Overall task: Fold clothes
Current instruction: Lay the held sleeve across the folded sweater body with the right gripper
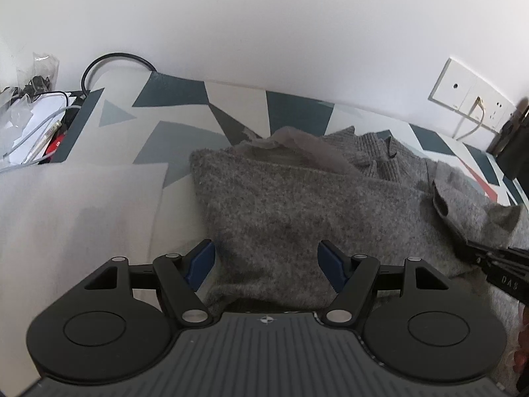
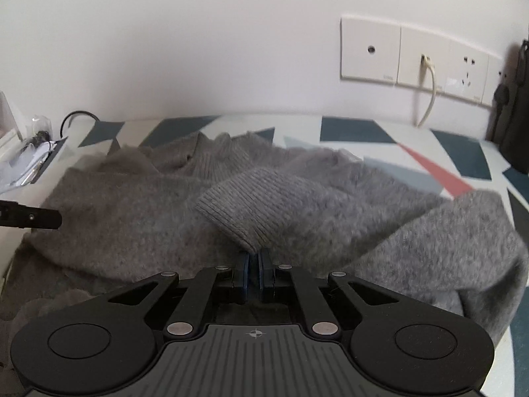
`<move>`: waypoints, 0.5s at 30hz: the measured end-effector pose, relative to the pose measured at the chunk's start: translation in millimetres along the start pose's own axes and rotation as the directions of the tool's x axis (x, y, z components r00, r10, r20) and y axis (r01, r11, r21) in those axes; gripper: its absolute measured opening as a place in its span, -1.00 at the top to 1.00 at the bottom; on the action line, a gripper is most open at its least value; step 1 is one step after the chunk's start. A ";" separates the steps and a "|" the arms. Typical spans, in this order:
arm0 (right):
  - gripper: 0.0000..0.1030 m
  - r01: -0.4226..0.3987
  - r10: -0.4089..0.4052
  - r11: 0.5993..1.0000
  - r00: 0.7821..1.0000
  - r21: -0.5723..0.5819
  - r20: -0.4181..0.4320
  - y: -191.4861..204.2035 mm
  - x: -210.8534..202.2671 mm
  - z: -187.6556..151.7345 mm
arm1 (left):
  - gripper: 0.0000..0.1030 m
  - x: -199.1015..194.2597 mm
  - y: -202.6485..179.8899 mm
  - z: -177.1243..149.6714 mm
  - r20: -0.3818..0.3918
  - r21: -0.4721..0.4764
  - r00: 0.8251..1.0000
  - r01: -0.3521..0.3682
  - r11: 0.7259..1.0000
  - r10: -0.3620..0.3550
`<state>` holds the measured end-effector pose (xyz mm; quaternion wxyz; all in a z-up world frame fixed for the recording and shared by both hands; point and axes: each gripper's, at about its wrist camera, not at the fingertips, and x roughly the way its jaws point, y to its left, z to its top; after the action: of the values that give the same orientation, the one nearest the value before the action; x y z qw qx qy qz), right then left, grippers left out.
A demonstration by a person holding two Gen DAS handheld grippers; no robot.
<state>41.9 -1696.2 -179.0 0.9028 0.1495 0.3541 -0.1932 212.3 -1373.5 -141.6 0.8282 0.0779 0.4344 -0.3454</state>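
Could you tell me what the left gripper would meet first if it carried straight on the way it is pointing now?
Most likely the grey sweater. The left gripper is open and angled down over it, with the knit filling the gap ahead of the fingers; depth is hard to judge.

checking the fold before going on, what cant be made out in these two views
- Sweater, left wrist view: its near hem is hidden by the left gripper, which is open.
- Sweater, right wrist view: its right side is blurred and its lower right is cut off by the frame edge.
- Ribbed cuff, right wrist view: the right gripper is shut on its edge; how much cloth is pinched is hidden.
- Clutter at far left: too small and cut off to identify.
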 end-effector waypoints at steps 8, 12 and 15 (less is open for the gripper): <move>0.89 0.017 -0.017 1.000 1.000 -0.013 -0.022 5.4 1.4 -1.1 | -0.36 2.9 8.1 -7.8 -0.015 -0.022 1.000 0.006 1.000 -0.007; 0.89 0.022 -0.023 1.000 0.999 -0.018 -0.026 5.4 2.8 -0.4 | -0.36 4.8 10.7 -11.3 -0.026 -0.029 1.000 0.002 1.000 -0.003; 0.88 0.022 -0.023 1.000 0.999 -0.017 -0.026 5.3 2.8 -0.4 | -0.36 6.6 12.3 -14.0 -0.033 -0.031 0.999 -0.002 1.000 0.001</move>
<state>46.0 -1692.1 -180.6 0.8971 0.1404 0.3691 -0.1983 213.4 -1361.6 -157.4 0.8223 0.0712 0.4534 -0.3365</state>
